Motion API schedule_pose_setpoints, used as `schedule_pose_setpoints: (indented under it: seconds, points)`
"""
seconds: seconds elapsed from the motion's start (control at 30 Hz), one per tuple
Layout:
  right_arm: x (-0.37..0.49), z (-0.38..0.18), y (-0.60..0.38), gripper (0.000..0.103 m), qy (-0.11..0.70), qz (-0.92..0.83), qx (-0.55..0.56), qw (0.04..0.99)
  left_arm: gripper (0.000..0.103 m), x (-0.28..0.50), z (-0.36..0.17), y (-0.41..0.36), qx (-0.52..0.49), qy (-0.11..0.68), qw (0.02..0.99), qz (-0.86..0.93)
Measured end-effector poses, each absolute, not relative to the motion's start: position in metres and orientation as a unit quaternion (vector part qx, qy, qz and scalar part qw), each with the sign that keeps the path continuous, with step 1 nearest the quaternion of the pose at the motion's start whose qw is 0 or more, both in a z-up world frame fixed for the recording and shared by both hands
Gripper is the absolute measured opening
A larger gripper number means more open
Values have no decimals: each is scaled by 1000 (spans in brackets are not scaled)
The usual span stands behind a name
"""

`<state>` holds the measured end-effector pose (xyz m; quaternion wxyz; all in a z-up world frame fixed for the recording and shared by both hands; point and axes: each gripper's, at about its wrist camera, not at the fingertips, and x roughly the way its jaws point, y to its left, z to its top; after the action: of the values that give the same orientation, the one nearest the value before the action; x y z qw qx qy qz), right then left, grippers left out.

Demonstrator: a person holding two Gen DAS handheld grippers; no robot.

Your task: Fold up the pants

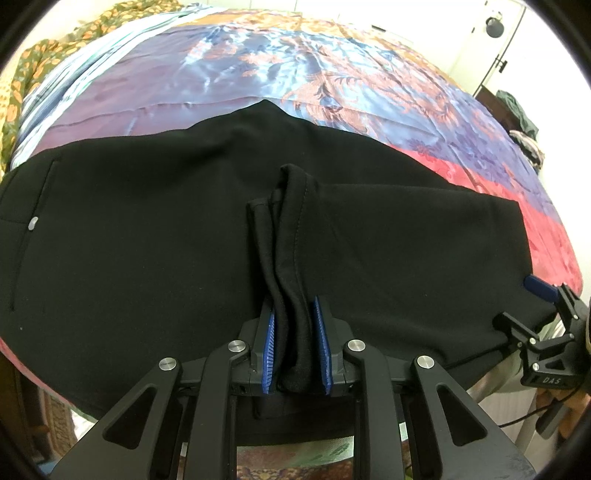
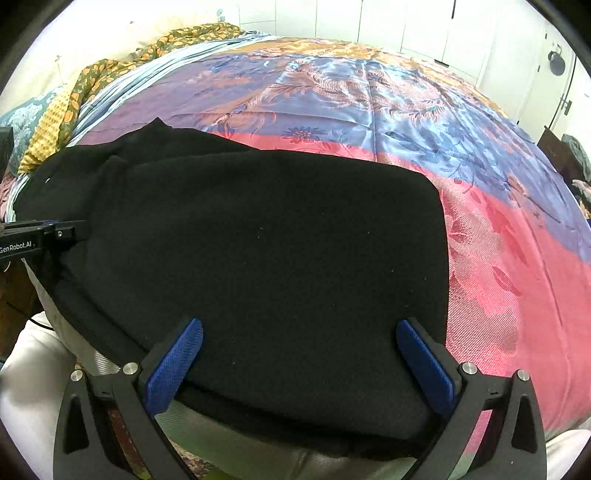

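Black pants (image 1: 147,229) lie folded across the near edge of a bed, also in the right wrist view (image 2: 258,240). My left gripper (image 1: 295,325) is shut on a bunched fold of the pants fabric (image 1: 291,258) that rises between its blue pads. My right gripper (image 2: 299,332) is open, its blue pads wide apart over the pants' right end near the bed edge; it holds nothing. It shows at the right of the left wrist view (image 1: 532,306), and the left gripper shows at the left of the right wrist view (image 2: 51,232).
The bed has a shiny floral cover (image 2: 369,110) in blue, purple, orange and pink. A crumpled green-orange cloth (image 2: 110,74) lies at the far left. White cabinet doors (image 2: 406,22) stand behind. Dark furniture with clothes (image 1: 517,114) stands at the right.
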<state>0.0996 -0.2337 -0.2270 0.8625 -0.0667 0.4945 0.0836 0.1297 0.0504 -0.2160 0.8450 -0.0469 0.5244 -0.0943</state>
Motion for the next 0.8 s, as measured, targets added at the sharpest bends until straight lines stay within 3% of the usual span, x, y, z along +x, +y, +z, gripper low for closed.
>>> schedule_pose_setpoints:
  seconds: [0.8]
  points:
    - [100,-228,-234,103,492,81,-74,864,20,129,-216,50,-49,526,844,-95]
